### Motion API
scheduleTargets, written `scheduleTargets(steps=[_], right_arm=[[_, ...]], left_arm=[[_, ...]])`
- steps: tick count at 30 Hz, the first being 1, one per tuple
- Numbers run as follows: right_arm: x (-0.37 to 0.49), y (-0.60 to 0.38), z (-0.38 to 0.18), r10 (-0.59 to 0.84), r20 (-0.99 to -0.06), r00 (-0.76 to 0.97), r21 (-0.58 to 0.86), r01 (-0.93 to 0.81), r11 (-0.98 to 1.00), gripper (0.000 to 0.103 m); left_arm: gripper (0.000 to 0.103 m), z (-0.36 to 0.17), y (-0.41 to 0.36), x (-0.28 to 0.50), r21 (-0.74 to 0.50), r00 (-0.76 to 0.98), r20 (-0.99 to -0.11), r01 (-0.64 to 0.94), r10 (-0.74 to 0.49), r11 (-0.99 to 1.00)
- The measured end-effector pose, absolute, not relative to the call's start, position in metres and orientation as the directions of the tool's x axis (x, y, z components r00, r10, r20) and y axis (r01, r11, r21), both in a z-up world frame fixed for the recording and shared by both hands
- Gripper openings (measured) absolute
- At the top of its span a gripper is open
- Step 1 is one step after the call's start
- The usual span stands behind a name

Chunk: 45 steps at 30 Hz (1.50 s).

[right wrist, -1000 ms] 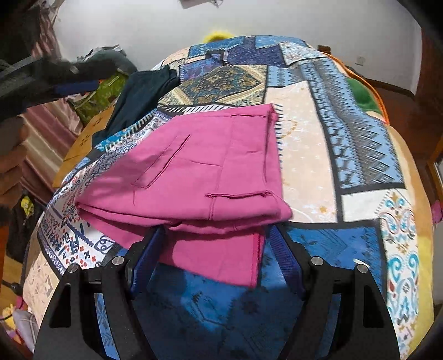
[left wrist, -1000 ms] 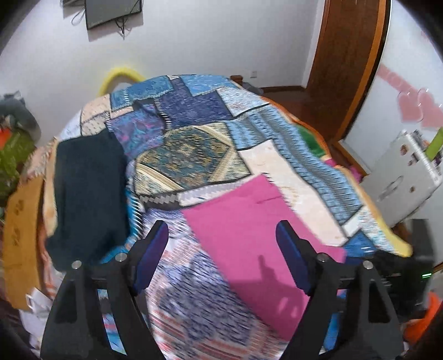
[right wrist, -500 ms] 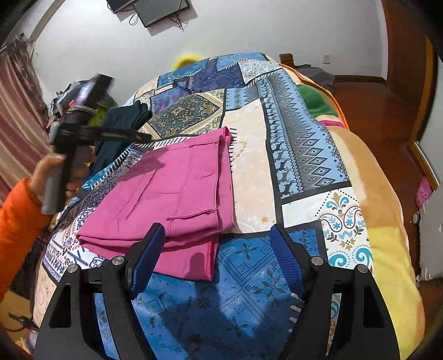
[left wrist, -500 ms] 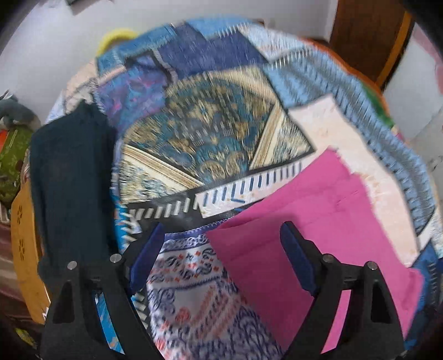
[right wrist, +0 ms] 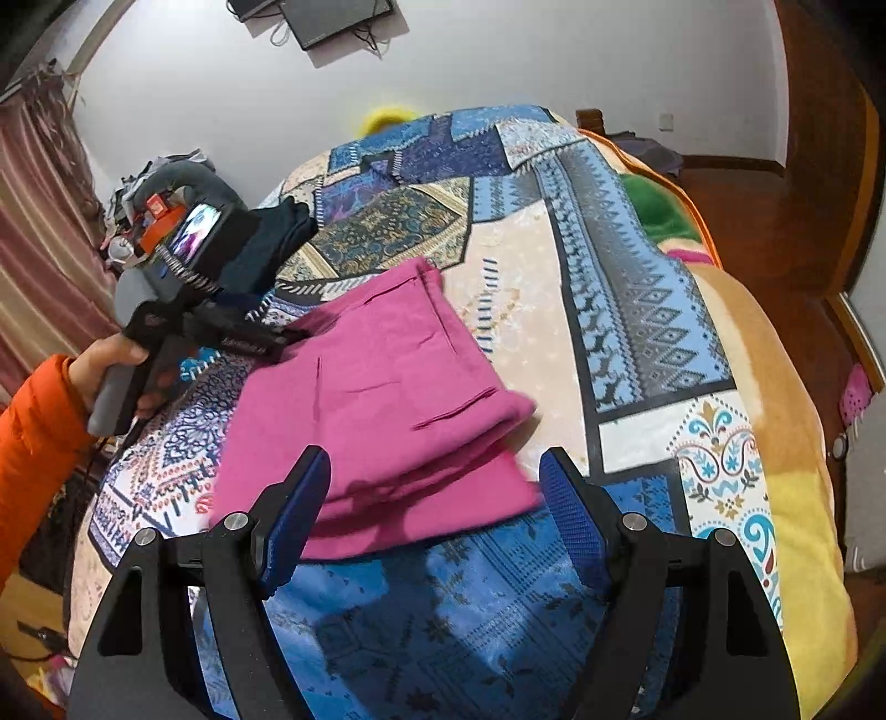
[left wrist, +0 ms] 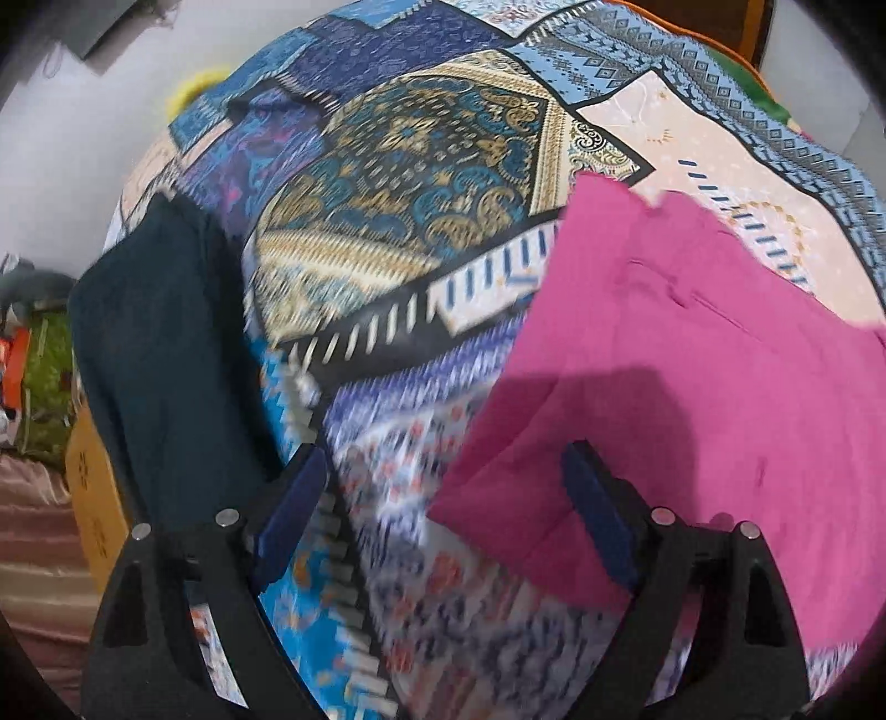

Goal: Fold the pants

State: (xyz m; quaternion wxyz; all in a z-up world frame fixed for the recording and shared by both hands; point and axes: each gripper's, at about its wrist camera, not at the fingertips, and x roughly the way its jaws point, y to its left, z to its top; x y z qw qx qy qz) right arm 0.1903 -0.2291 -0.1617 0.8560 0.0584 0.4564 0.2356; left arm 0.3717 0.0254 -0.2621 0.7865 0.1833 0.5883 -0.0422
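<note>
1. While your left tongs (left wrist: 437, 498) hang over the bed, they stand wide with nothing between the blue pads; the right pad sits above the near corner of the pink pants (left wrist: 692, 360), though whether it touches the cloth cannot be told through the blur.
2. Your right tongs (right wrist: 434, 498) are wide too, holding nothing, at the bottom centre of the right wrist view, just short of the pants' near edge.
3. Pink pants (right wrist: 387, 399) lie folded in layers at the middle of that frame, flat on the patterned bedspread (right wrist: 637, 310). A pocket seam shows on the top layer.
4. Dark garment (left wrist: 160, 343) lies at the left of the left wrist view, well apart from the pants.
5. Your left hand (right wrist: 111, 360), orange sleeve, grips its handle at the left edge of the right wrist view; the tongs' tips reach the pants' far left edge.
6. Wall-mounted screen (right wrist: 332, 19) at top centre.
</note>
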Motion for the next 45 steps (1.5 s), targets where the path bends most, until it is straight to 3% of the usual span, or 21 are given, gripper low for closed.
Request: scheduleTargets(steps=[12, 18, 20, 25, 26, 31, 35, 45], right_arm=[[0.209, -0.207, -0.194, 0.411, -0.816, 0.406, 0.255, -0.386, 0.886, 0.074], [0.225, -0.212, -0.206, 0.351, -0.850, 0.393, 0.199, -0.378, 0.904, 0.056], [0.228, -0.214, -0.208, 0.351, -0.855, 0.381, 0.203, -0.377, 0.904, 0.049], [0.225, -0.214, -0.194, 0.372, -0.838, 0.399, 0.198, -0.412, 0.890, 0.048], [0.225, -0.213, -0.191, 0.382, -0.830, 0.406, 0.204, -0.416, 0.886, 0.048], [0.229, -0.202, -0.181, 0.416, -0.806, 0.421, 0.216, -0.446, 0.869, 0.048], [0.234, -0.185, -0.187, 0.413, -0.822, 0.393, 0.198, -0.483, 0.853, 0.034], [0.240, -0.184, -0.211, 0.404, -0.860, 0.312, 0.216, -0.495, 0.842, 0.030]], left_arm=[[0.088, -0.236, 0.043, 0.300, 0.104, 0.334, -0.942, 0.218, 0.026, 0.970], [0.088, -0.233, 0.054, 0.288, -0.001, 0.347, -0.936, 0.172, -0.062, 0.985], [0.076, -0.228, 0.058, 0.282, -0.005, 0.369, -0.927, 0.165, -0.066, 0.986], [0.045, -0.214, 0.068, 0.274, -0.036, 0.392, -0.916, 0.139, -0.088, 0.990], [0.041, -0.211, 0.070, 0.274, -0.059, 0.395, -0.912, 0.133, -0.107, 0.989], [0.040, -0.192, 0.061, 0.276, -0.098, 0.452, -0.878, 0.160, -0.161, 0.982], [0.011, -0.200, 0.042, 0.280, -0.060, 0.441, -0.887, 0.192, -0.141, 0.980], [0.009, -0.231, 0.033, 0.270, 0.090, 0.416, -0.909, 0.224, -0.012, 0.971]])
